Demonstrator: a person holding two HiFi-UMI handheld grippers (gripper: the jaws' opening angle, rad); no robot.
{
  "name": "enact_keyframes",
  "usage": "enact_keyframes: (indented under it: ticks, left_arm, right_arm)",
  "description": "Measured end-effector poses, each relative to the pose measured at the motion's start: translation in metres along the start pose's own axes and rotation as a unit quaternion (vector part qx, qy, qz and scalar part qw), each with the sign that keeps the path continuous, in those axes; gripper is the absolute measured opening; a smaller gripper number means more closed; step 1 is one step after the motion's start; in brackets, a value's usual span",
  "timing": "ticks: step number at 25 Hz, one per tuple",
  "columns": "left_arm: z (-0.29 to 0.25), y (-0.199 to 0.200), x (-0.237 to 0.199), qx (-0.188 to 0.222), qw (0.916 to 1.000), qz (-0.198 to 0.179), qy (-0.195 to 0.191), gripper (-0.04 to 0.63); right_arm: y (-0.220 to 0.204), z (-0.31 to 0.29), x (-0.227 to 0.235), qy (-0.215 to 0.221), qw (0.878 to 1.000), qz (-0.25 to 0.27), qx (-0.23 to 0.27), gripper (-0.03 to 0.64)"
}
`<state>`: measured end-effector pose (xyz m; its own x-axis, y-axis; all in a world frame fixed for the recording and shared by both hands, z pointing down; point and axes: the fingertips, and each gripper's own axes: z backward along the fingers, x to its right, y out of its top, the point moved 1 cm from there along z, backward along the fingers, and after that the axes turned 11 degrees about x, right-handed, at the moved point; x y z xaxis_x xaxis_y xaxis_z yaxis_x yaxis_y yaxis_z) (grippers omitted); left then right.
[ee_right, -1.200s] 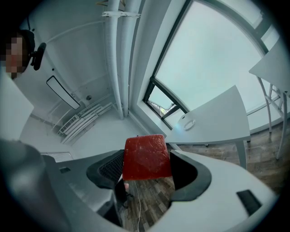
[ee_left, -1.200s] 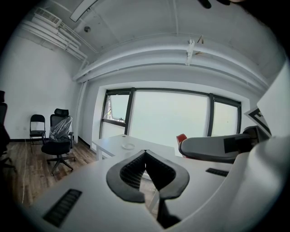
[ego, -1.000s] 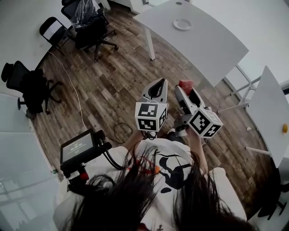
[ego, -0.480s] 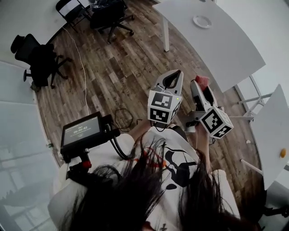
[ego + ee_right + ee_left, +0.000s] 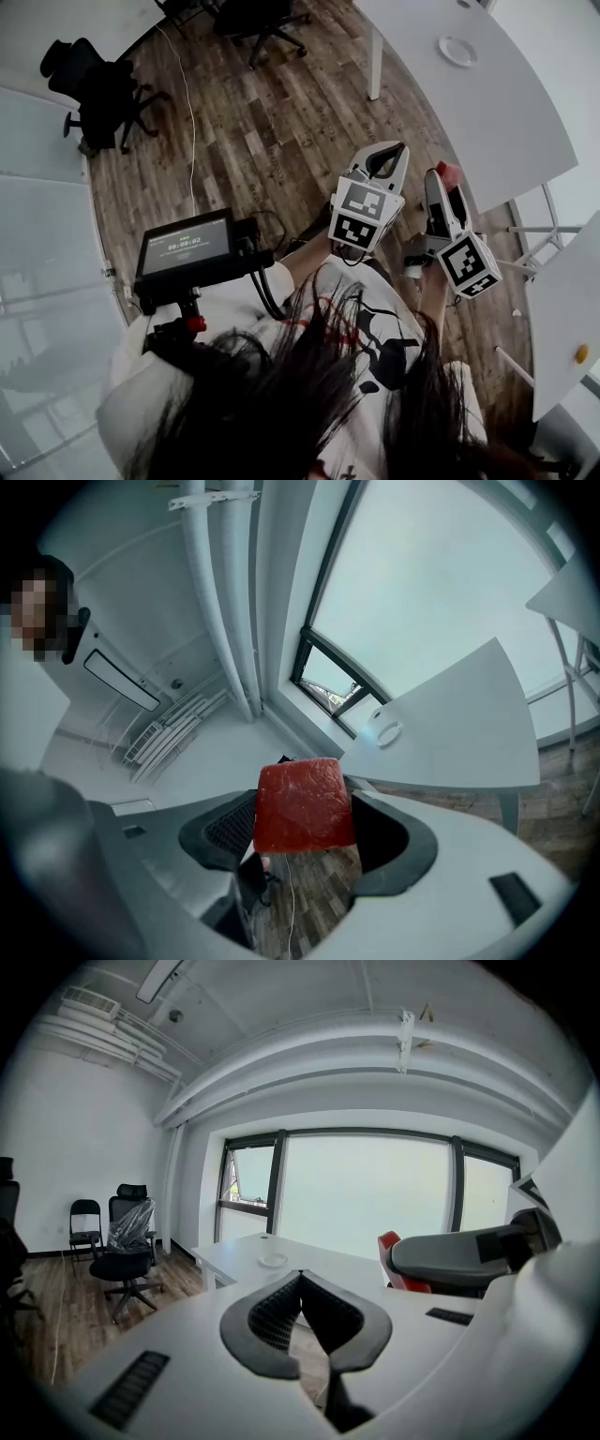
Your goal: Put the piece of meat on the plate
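**Item 1: piece of meat (image 5: 305,806).** A red, flat-faced block pinched between the jaws of the right gripper (image 5: 446,184). It stands upright and projects past the jaw tips. The hold looks chosen for carrying: the pads grip the lower part, so most of the block is clear to be set down first. It hangs in the air over the wooden floor (image 5: 272,122), touching no surface.

**Item 2: plate (image 5: 457,50).** Small, white, round and empty. It lies alone on the white table (image 5: 506,112), well apart from the meat. In the right gripper view it shows beyond the block and off to the right, which suggests the carry is roughly aimed at it.

**Item 3: left gripper (image 5: 300,1277).** Its jaws are pressed together at the tips with nothing between them. It is held up just beside the right gripper. It appears idle, kept close to the body and out of the way.

**Item 4: surroundings.** Black office chairs (image 5: 98,89) stand far across the floor. A screen unit (image 5: 186,247) is mounted at the person's left side.

**Status (judged).** The grasp is done and transport is under way. Placement is not yet done. The table must be reached before the block can be lowered onto the plate.
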<state>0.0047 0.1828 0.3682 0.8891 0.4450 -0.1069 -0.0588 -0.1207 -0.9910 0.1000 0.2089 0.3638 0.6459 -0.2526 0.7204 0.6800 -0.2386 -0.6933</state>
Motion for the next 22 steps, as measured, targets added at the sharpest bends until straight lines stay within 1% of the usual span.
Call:
enact_keyframes:
  ticks: [3,5,7,9,12,17,22]
  left_arm:
    - [0.003,-0.001,0.004,0.01,0.9999,-0.005,-0.013,0.006]
    - [-0.012,0.001,-0.004,0.012,0.9997,-0.006,-0.021,0.006]
    - [-0.05,0.005,-0.024,0.009,0.9995,-0.005,-0.028,0.006]
    - [-0.099,0.008,-0.052,0.001,0.9994,-0.004,-0.033,0.006]
    - [-0.149,0.011,-0.092,-0.001,0.9993,0.003,-0.036,0.006]
    - [-0.185,0.022,-0.148,-0.001,0.9987,0.005,-0.05,0.006]
    - [-0.212,0.033,-0.2,-0.001,0.9974,0.02,-0.069,0.006]
  right_arm:
    - [-0.001,0.01,-0.002,-0.004,1.0,0.003,0.013,0.311]
    - [0.002,-0.002,0.001,-0.009,1.0,0.006,0.017,0.311]
    - [0.01,-0.04,0.011,-0.017,1.0,0.007,0.017,0.311]
    - [0.016,-0.094,0.027,-0.027,1.0,0.003,0.014,0.311]
    - [0.012,-0.156,0.042,-0.035,0.999,-0.011,0.006,0.311]
    - [0.003,-0.222,0.038,-0.046,0.999,-0.016,0.009,0.311]
    - [-0.002,-0.284,0.025,-0.057,0.998,-0.026,0.021,0.311]
